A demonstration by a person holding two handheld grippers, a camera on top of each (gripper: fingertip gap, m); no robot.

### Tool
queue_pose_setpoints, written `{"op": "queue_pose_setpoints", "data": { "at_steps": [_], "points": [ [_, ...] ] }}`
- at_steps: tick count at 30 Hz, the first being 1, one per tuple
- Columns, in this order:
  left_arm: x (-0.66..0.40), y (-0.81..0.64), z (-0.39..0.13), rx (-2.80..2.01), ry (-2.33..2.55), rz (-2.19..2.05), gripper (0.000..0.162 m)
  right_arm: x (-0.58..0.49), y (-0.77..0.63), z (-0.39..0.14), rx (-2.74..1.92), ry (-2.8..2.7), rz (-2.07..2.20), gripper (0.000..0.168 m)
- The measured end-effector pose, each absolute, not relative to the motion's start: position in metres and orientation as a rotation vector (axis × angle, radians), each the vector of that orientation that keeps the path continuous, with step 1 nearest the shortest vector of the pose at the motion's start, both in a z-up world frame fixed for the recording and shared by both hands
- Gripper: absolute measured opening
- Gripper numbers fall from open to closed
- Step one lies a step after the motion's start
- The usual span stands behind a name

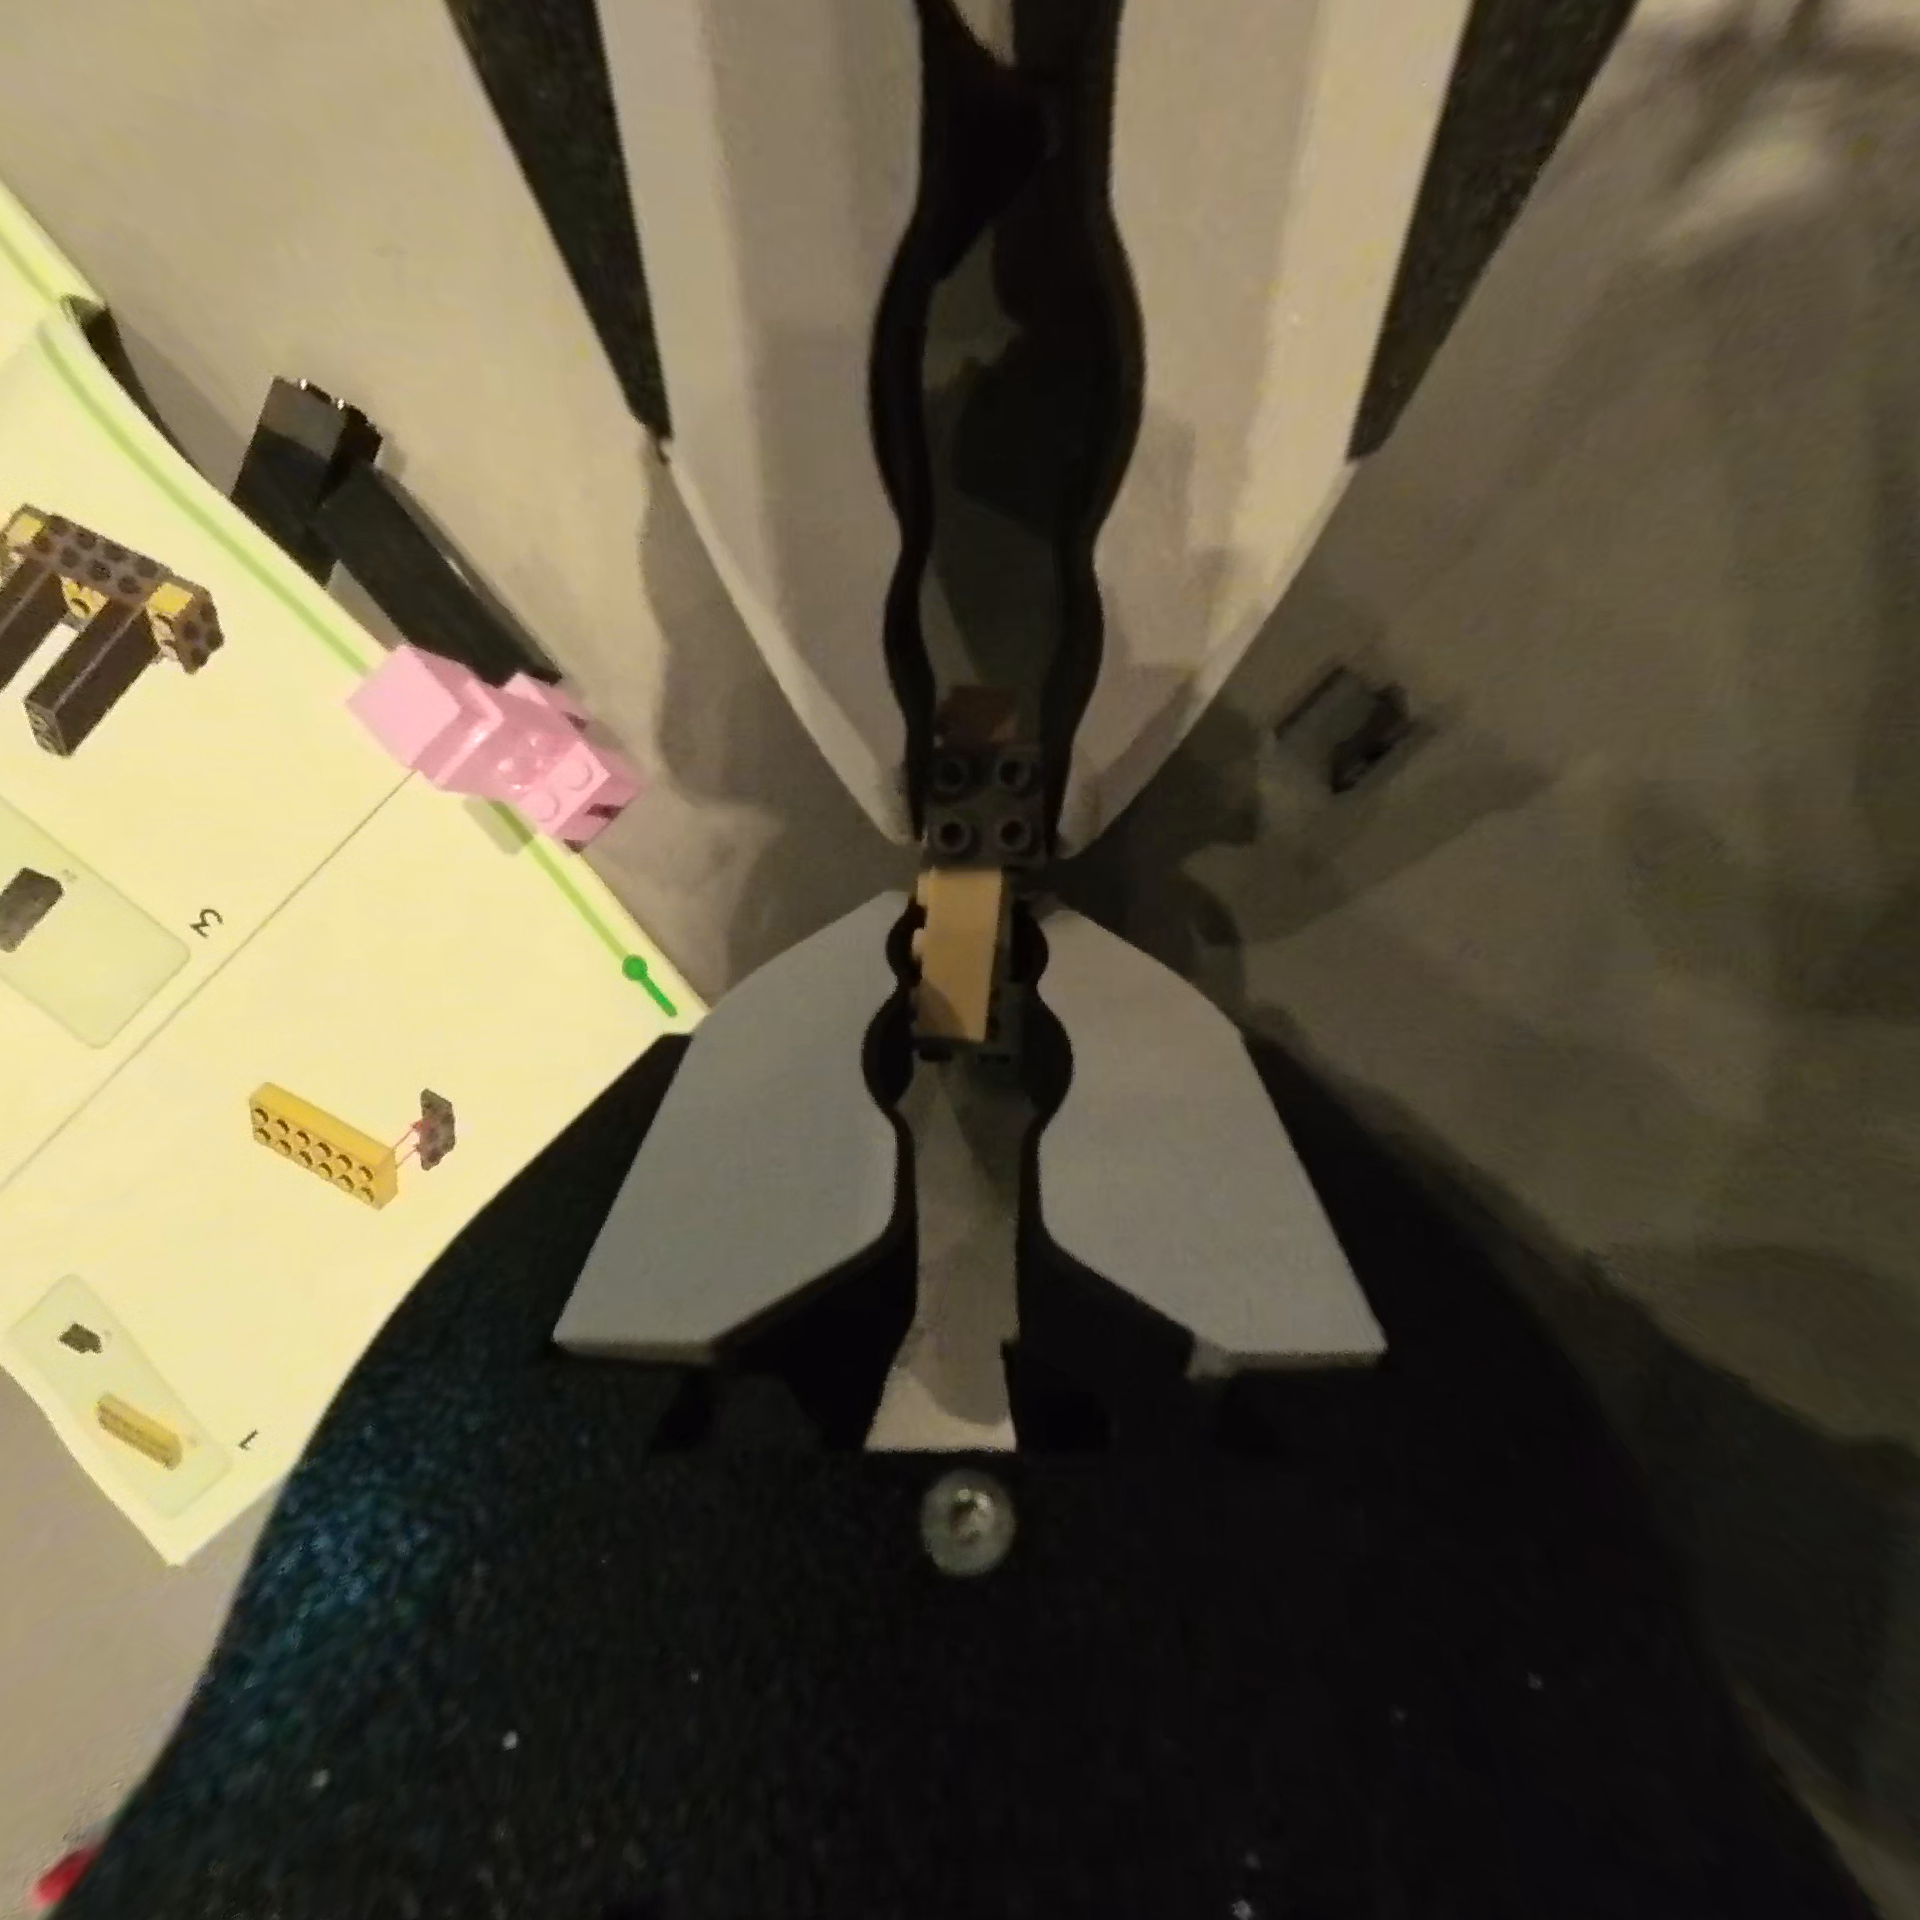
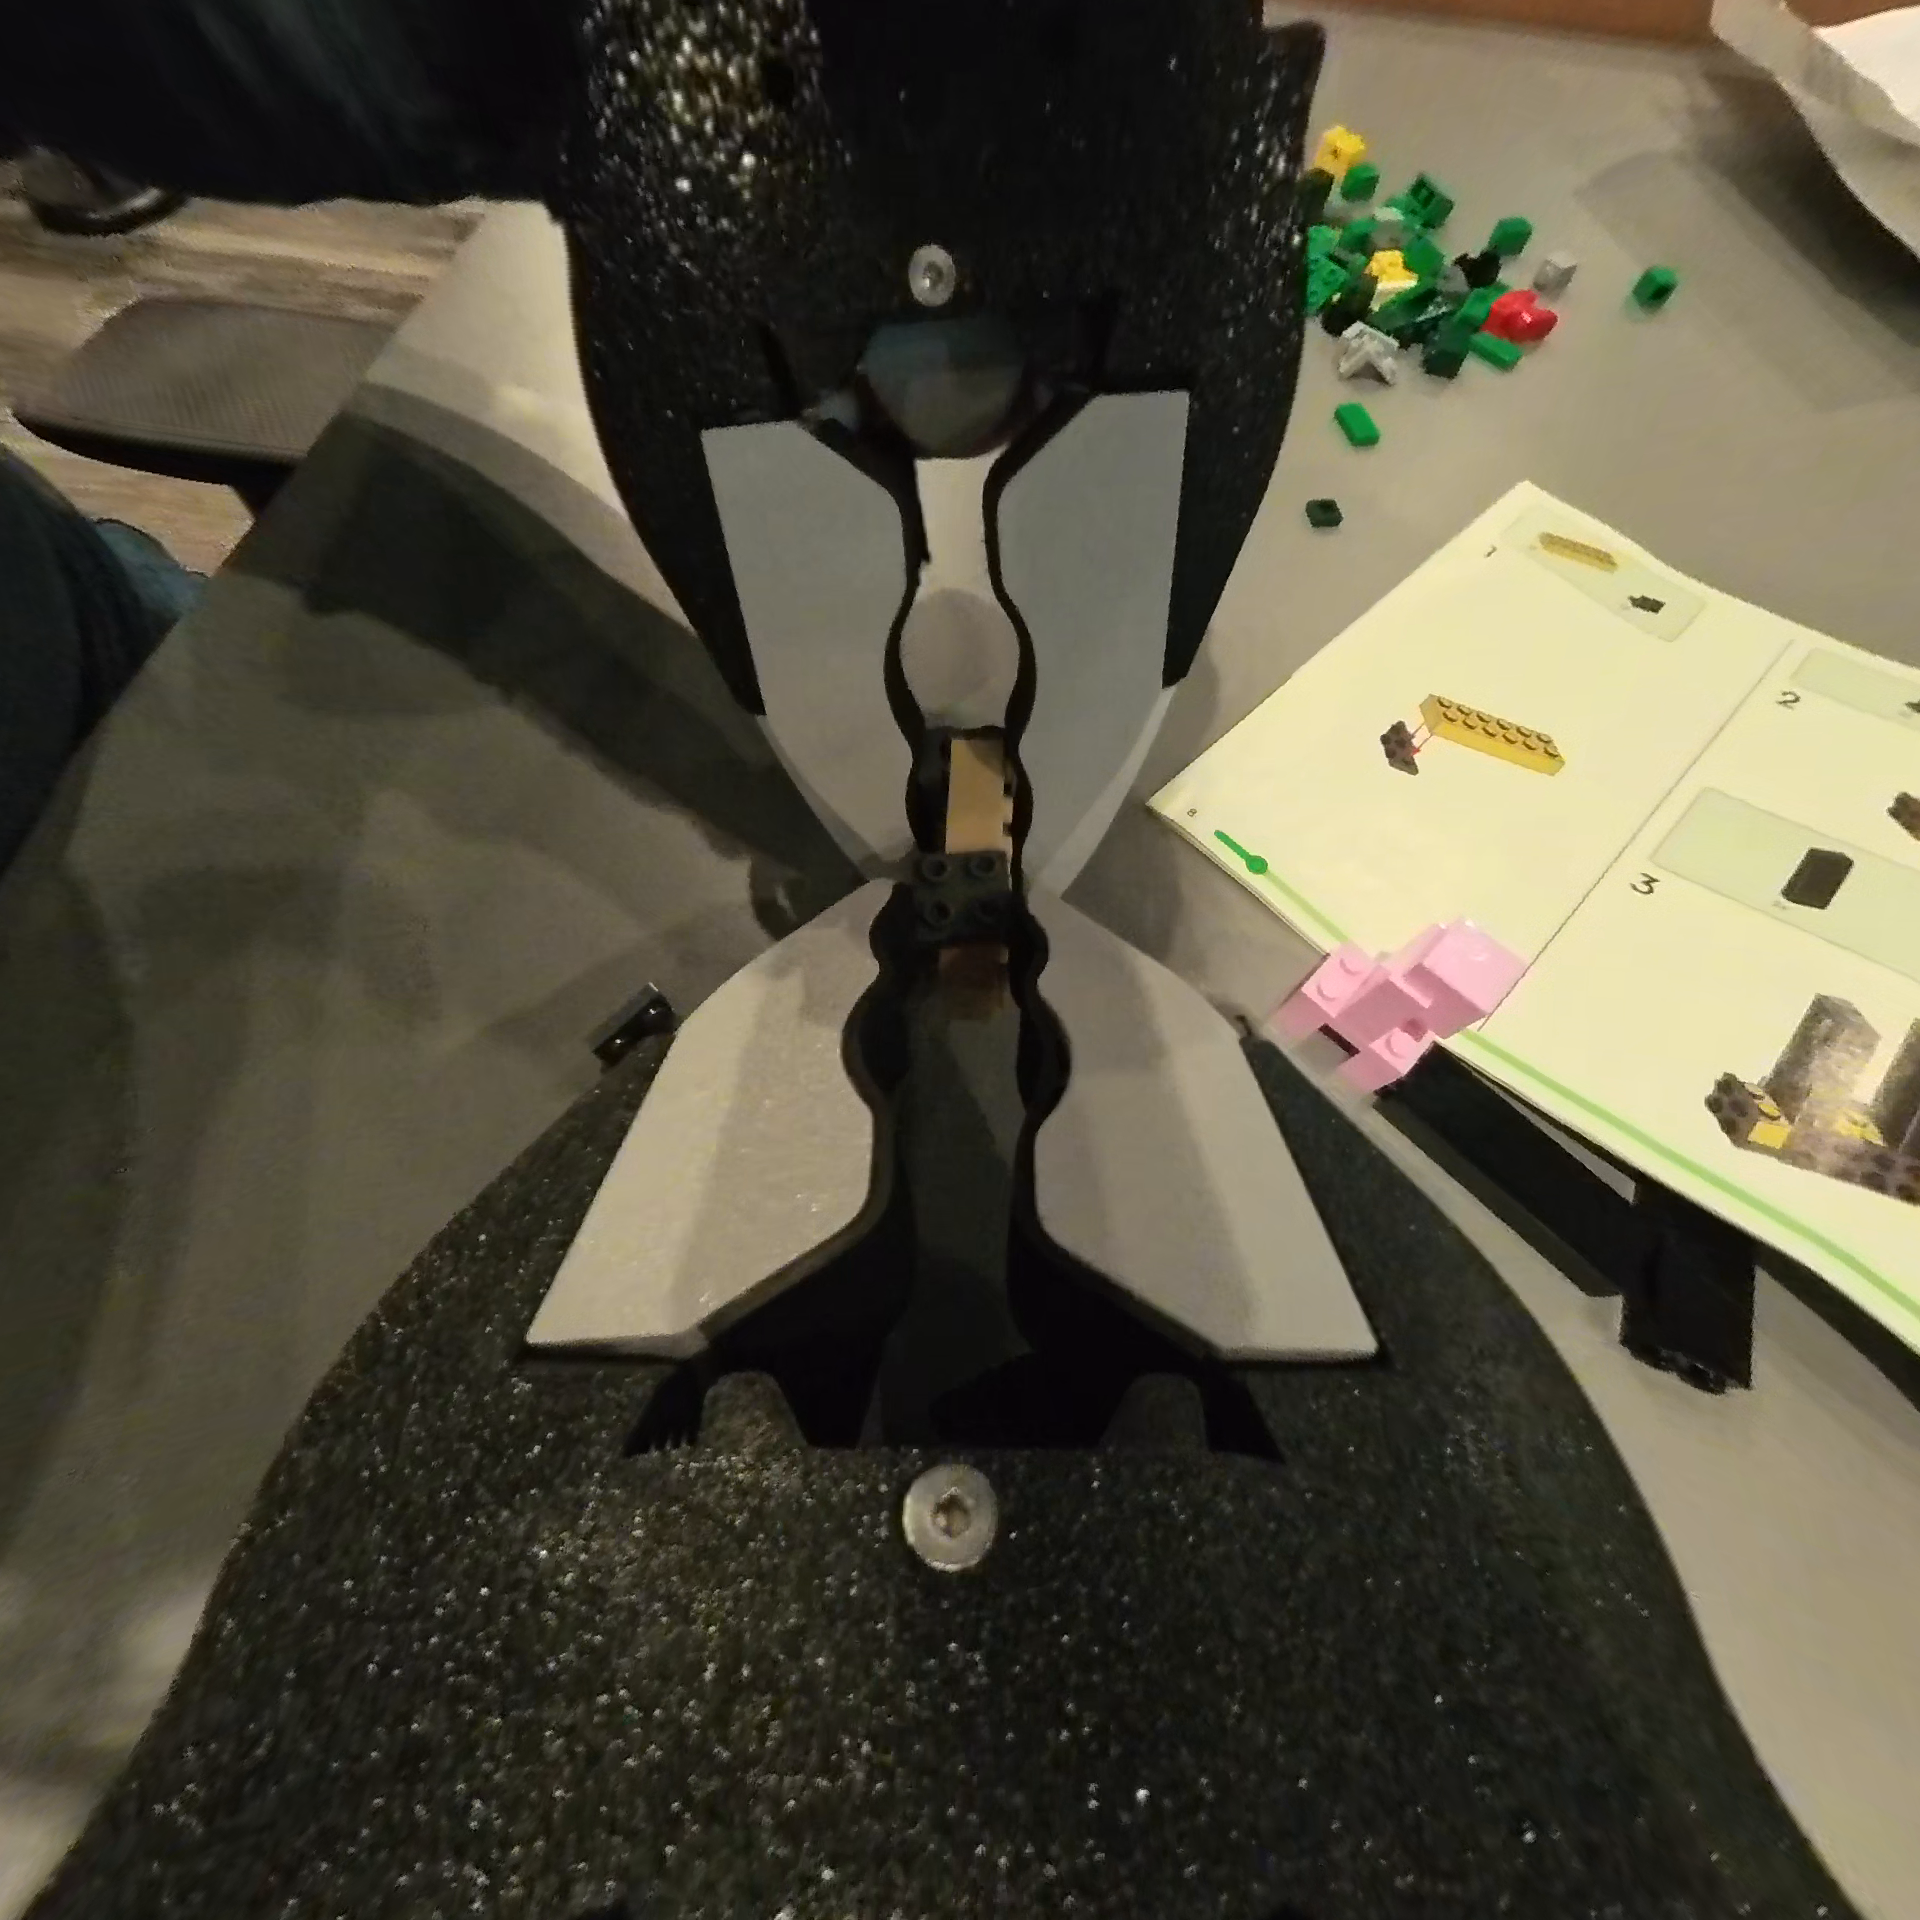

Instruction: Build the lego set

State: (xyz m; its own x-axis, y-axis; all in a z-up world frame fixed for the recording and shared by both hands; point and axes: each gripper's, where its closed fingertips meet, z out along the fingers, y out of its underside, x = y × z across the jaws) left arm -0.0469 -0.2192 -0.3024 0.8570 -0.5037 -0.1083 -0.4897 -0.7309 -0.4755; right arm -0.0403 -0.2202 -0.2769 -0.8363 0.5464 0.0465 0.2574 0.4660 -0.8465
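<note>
In the left wrist view my left gripper (image 1: 966, 940) is shut on a tan brick (image 1: 958, 956) held on edge between its grey fingers. My right gripper (image 1: 987, 821) comes in from the top, tip to tip with it, shut on a small dark grey studded plate (image 1: 987, 805). The plate sits against the end of the tan brick. In the right wrist view my right gripper (image 2: 961, 914) holds the dark plate (image 2: 961, 888), and the left gripper (image 2: 971, 821) opposite holds the tan brick (image 2: 975, 800). Something small and brown shows behind the plate.
An open instruction booklet (image 2: 1558, 831) lies to the right, with a pink brick assembly (image 2: 1392, 987) on its edge and tall black bricks (image 2: 1683, 1309) beside it. A pile of loose, mostly green bricks (image 2: 1423, 281) lies at the far right. A small black piece (image 2: 632, 1023) lies on the grey table. Both grippers' tips are close together, under 4 cm apart.
</note>
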Motion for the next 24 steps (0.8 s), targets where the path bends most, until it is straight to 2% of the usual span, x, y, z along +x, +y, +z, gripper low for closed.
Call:
{"op": "queue_pose_setpoints", "data": {
  "at_steps": [1,10,16,24],
  "points": [
    [-0.047,-0.219,-0.303,-2.542,0.710,-0.051,0.016,-0.040,-0.220,-0.277,-0.687,-2.411,1.310,0.017],
    [-0.044,-0.220,-0.303,-2.566,0.701,-0.133,0.018,-0.038,-0.219,-0.283,-0.712,-2.469,1.293,0.018],
    [-0.051,-0.229,-0.303,-2.596,0.676,-0.096,0.031,-0.036,-0.220,-0.289,-0.715,-2.514,1.254,0.018],
    [-0.048,-0.227,-0.302,-2.551,0.720,-0.055,0.023,-0.035,-0.221,-0.294,-0.704,-2.550,1.215,0.018]
  ]
}}
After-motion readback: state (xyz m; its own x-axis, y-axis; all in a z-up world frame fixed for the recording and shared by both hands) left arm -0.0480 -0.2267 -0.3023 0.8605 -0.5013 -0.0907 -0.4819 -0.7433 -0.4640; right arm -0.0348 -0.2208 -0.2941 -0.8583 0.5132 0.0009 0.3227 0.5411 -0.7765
